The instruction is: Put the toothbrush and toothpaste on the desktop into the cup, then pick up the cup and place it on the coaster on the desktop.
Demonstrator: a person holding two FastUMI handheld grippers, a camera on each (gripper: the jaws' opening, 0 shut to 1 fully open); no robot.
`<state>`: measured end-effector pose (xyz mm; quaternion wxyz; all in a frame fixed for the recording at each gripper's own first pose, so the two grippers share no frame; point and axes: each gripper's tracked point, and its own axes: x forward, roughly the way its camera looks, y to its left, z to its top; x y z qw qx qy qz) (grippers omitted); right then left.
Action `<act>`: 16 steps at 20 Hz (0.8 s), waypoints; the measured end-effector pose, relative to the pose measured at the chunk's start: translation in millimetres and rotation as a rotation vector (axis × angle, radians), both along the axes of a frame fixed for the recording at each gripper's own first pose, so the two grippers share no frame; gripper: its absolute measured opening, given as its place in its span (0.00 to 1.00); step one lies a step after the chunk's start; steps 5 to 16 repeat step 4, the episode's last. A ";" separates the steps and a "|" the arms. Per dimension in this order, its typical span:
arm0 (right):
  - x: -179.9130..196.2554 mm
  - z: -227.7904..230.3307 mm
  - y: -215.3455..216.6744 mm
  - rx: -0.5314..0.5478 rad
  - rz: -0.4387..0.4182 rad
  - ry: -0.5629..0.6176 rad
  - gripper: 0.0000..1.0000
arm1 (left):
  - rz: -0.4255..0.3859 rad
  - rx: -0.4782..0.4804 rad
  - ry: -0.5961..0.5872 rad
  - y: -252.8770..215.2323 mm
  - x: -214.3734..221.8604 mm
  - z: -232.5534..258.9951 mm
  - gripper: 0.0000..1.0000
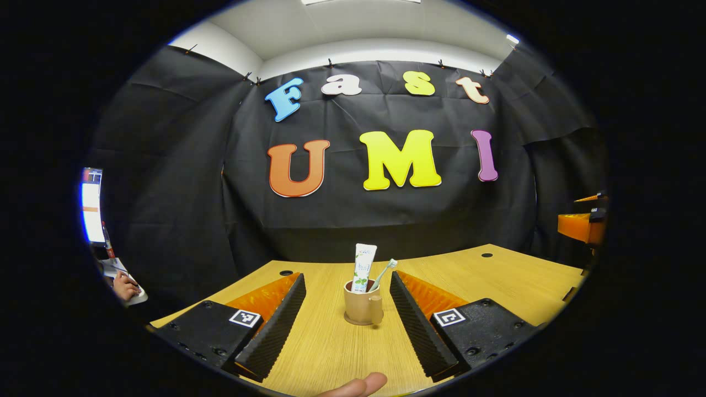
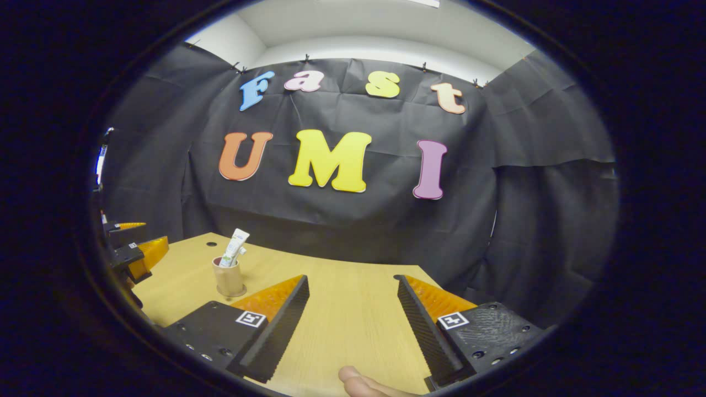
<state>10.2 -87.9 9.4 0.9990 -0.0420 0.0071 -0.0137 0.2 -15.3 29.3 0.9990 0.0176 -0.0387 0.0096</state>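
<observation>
So the cup (image 1: pixel 362 304) sits upright on the tabletop (image 1: pixel 496 281) with the toothpaste (image 1: pixel 363 267) and toothbrush (image 1: pixel 384 273) both already standing in it, leaning a bit. It looks parked on a coaster (image 1: pixel 361 321), hard to be sure though. The left tool (image 1: pixel 347 317) has its 2 fingers spread wide and the cup lies dead ahead between them, a bit beyond the tips. The right tool (image 2: pixel 353 325) is spread too, gripping nothing, with the cup (image 2: pixel 229 278) well off to its left. Left hand's clearly nearer if anything needs nudging.
</observation>
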 end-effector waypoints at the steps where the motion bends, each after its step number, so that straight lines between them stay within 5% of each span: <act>1: 2.9 -0.2 -1.0 0.004 -0.007 0.007 0.96 | -0.005 -0.005 0.003 -3.1 0.5 -0.4 0.98; 16: 2.3 2.7 1.2 -0.002 0.004 0.014 0.96 | 0.006 0.000 -0.004 -1.4 -0.5 5.6 0.98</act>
